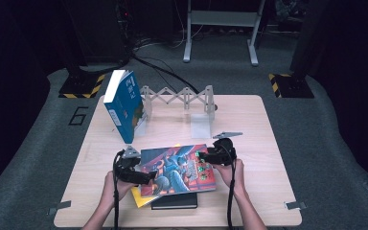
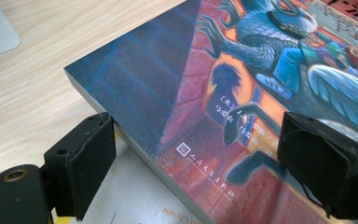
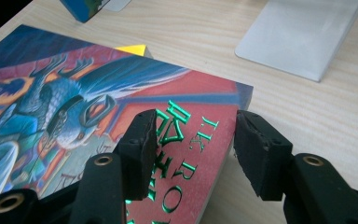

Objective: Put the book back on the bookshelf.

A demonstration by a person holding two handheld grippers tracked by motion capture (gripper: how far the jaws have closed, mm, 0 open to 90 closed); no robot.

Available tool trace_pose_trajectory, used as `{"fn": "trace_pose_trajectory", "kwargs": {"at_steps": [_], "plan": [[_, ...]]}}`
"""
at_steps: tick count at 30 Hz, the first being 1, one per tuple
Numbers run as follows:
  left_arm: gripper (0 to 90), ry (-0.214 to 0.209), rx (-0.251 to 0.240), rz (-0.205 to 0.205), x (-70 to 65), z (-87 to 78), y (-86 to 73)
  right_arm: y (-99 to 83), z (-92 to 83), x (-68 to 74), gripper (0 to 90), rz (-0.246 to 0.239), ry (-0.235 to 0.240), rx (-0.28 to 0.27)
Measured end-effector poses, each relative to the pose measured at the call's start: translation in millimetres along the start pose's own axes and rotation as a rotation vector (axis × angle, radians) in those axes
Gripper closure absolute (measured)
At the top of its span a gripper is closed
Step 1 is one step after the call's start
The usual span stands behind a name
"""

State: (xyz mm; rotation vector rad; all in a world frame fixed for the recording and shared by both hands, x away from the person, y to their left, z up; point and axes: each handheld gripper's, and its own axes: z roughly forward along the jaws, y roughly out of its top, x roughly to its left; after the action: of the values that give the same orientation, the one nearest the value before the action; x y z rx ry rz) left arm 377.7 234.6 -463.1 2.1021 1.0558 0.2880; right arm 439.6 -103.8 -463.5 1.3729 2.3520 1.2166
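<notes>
Blue book (image 1: pixel 123 105): stood upright at the table's (image 1: pixel 254 191) far left, leant against the rack (image 1: pixel 179 98).
Left gripper (image 1: pixel 146 177): placed at the novel's (image 1: pixel 177 168) left edge; in the left gripper view its jaws are seen spread wide, one pad (image 2: pixel 91 158) beside the edge, the other (image 2: pixel 324 163) over the cover, neither pressed on.
Novel: laid flat, cover up, on top of a yellow book (image 1: pixel 138 195) and a black book (image 1: pixel 175 201) near the table's front edge.
Handling: a stiff paperback block is expected, moderately heavy, with a glossy cover (probably slippery); the covers may flex if pinched at a corner only.
Hold: best taken across its thickness at the two short edges, so that the weight is shared.
Right gripper (image 1: pixel 206 157): placed at the novel's right edge; its jaws are held partly open astride that edge, one pad (image 3: pixel 140 140) over the green lettering, the other (image 3: pixel 258 149) beyond the edge, nothing clamped.
</notes>
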Motion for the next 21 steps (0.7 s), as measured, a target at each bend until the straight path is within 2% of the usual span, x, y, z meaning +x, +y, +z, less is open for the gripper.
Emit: {"fn": "trace_pose_trajectory", "kwargs": {"at_steps": [1, 4, 5, 8, 11, 14, 15, 21], "plan": [[11.9, 0.0, 0.001, 0.002, 0.2, -0.6, -0.5, 2.7, 1.8, -0.5, 48.8, 0.019, 0.005, 0.007], [11.9, -0.004, -0.002, 0.0, 1.2, -1.2, -1.5, 7.1, 6.7, -3.5, 48.6, 0.015, 0.011, -0.002], [12.0, -0.008, 0.004, 0.002, 2.0, -1.7, -1.4, 7.7, 7.0, -3.4, 48.1, 0.027, 0.016, 0.001], [11.9, -0.01, -0.009, -0.008, 4.5, 0.2, -1.7, 5.5, 5.1, -5.0, 41.8, 0.041, 0.045, -0.006], [11.6, -0.01, -0.012, -0.018, 9.4, 3.0, 1.1, -0.9, 0.3, -1.1, 35.2, 0.028, 0.044, -0.009], [10.5, 0.011, -0.02, -0.02, 11.8, 6.5, 6.5, -9.8, -7.1, 5.3, 27.0, -0.015, 0.037, -0.01], [10.2, 0.005, -0.008, -0.014, 12.8, 6.1, 8.3, -12.8, -10.2, 7.4, 24.2, -0.022, 0.034, -0.016], [8.9, 0.013, -0.011, 0.0, 18.6, 9.0, 17.6, -31.5, -29.5, 13.5, 16.4, -0.033, 0.033, -0.021]]}}
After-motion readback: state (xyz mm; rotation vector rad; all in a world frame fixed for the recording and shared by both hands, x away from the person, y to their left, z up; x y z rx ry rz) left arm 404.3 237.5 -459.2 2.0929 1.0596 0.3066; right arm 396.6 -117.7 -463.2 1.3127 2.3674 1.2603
